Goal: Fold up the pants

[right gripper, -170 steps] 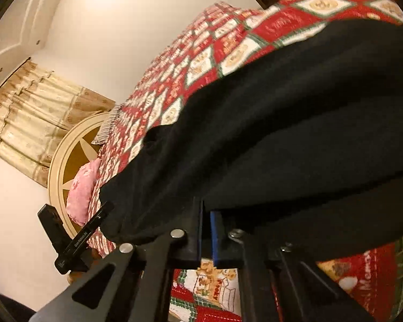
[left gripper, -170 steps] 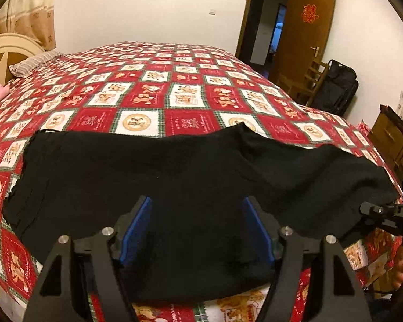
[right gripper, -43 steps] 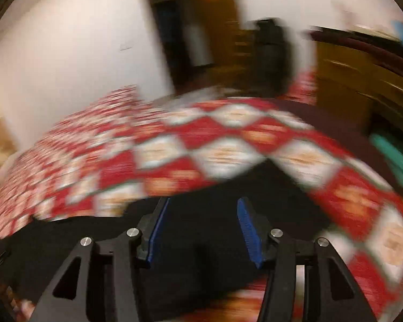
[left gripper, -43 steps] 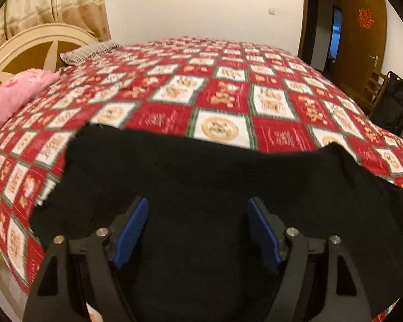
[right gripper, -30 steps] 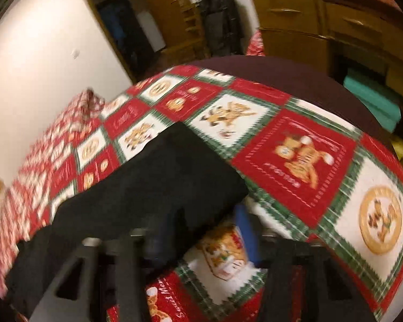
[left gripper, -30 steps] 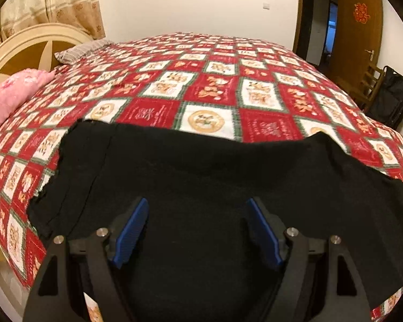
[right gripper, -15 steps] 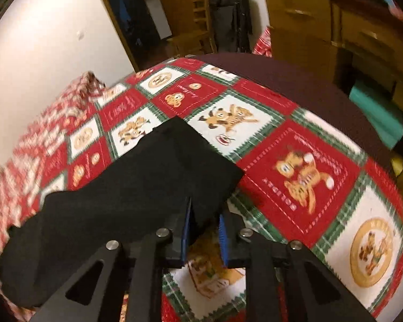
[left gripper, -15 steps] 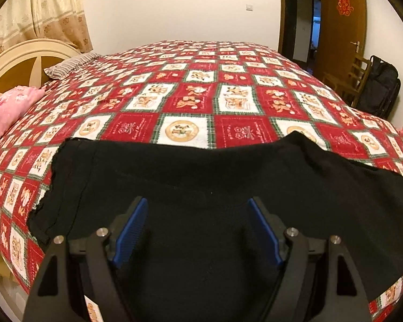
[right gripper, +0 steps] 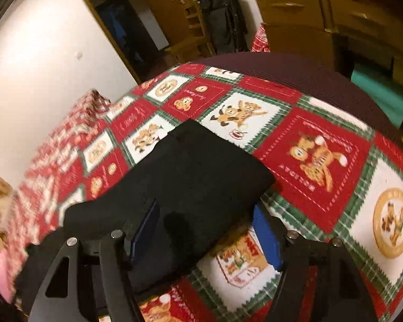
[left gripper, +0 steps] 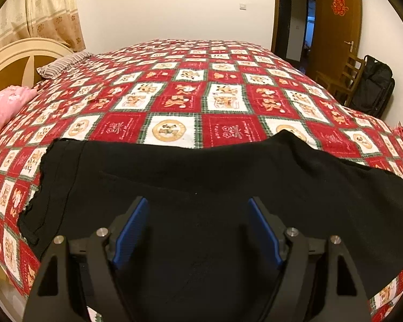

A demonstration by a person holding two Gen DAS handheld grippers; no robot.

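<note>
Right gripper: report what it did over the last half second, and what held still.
The right gripper opened: its jaws, pinched together at the leg end of the black pants half a second ago, now stand wide apart, the hem released. The pants stay flat on the bedspread. The left gripper remains open above them.

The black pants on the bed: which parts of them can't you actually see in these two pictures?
- Left wrist view: the pants run past the right and bottom edges, and the left gripper covers their near edge.
- Right wrist view: the pants' far end is motion-blurred at the left; the right gripper covers the near edge.
- Layers or folds: the black fabric hides them.
</note>
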